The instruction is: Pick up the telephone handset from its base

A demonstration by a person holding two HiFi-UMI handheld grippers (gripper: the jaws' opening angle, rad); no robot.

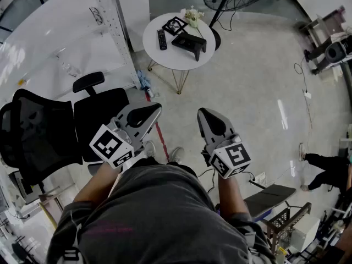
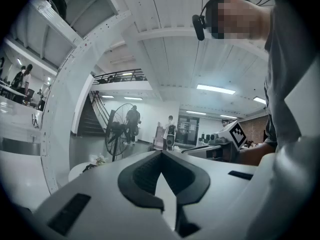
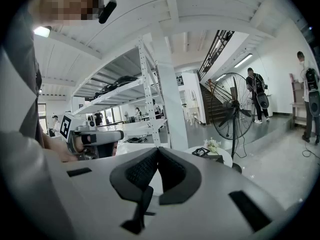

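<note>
On round white table (image 1: 165, 56): black telephone (image 1: 190, 42), handset apparently seated on its base, untouched. Well short of the table: left gripper (image 1: 153, 109) and right gripper (image 1: 202, 112), jaws together, empty. Outstanding: approach, grasp, lift.

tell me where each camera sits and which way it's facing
Head view: on the person's head, looking steeply down at floor and a round white table bearing a black telephone; shows grey-shirted torso, forearms, left claw, right claw.
Left gripper view: on the left claw, facing across the hall towards a black pedestal fan; shows its shut jaws, right claw, torso.
Right gripper view: on the right claw, facing table, telephone, fan; shows its shut jaws, left claw.
Shared: both gripper views see fan and table.
</note>
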